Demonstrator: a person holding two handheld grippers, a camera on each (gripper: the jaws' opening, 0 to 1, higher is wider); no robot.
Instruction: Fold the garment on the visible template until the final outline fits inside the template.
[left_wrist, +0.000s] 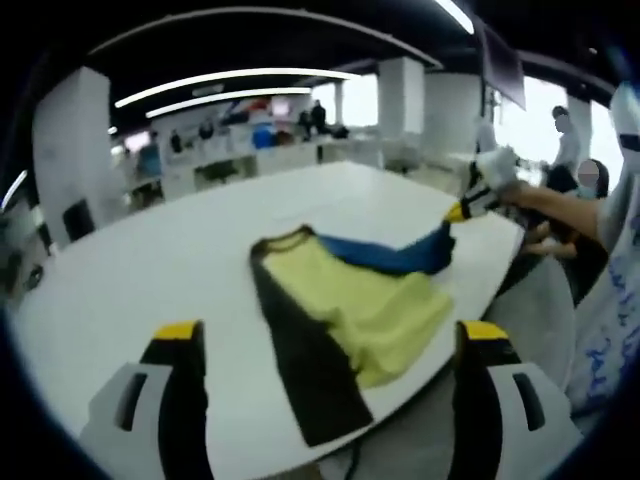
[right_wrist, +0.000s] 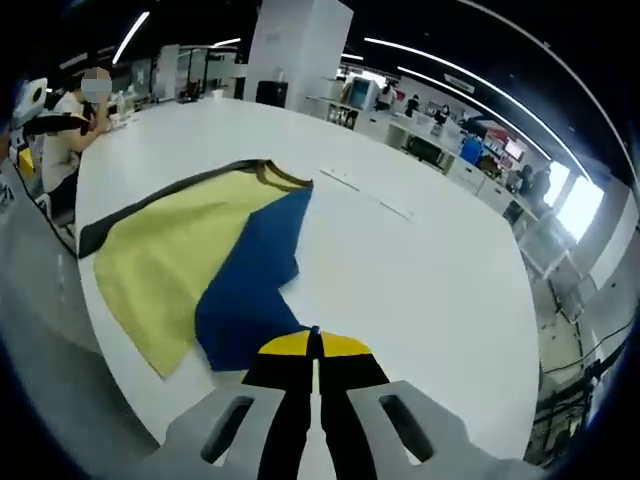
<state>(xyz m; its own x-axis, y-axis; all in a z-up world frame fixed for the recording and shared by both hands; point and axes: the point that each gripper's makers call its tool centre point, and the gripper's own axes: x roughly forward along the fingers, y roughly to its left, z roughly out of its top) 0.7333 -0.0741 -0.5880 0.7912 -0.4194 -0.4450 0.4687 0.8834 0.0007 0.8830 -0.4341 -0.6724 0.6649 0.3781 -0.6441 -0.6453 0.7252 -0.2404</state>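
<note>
Yellow cloth fills the middle of the garment (left_wrist: 350, 310), which lies flat on the white table (left_wrist: 150, 270) near its edge, with a black panel along one side and a blue panel along the other. In my left gripper view the garment sits at about twelve o'clock from my left gripper (left_wrist: 330, 345), whose yellow-tipped jaws stand wide apart at the bottom of the picture, holding nothing; the black panel runs down between them toward six o'clock. At about two o'clock in that view my right gripper (left_wrist: 462, 208) has the far corner of the blue panel pinched and lifted a little off the table, so the blue cloth rises toward it in a narrow strip.

In my right gripper view the jaws of my right gripper (right_wrist: 314, 345) are pressed together, tips touching, clamped on the edge of the blue panel (right_wrist: 250, 290), which spreads away from them toward eleven o'clock. The yellow part (right_wrist: 165, 265) lies beyond it at ten o'clock, and the black strip (right_wrist: 150, 205) borders the yellow on its far side, close to the table edge. The dark collar (right_wrist: 285, 178) sits at about twelve o'clock. A seated person (right_wrist: 70, 110) is at the table's far end, around ten o'clock. I cannot make out any template outline under the garment.
</note>
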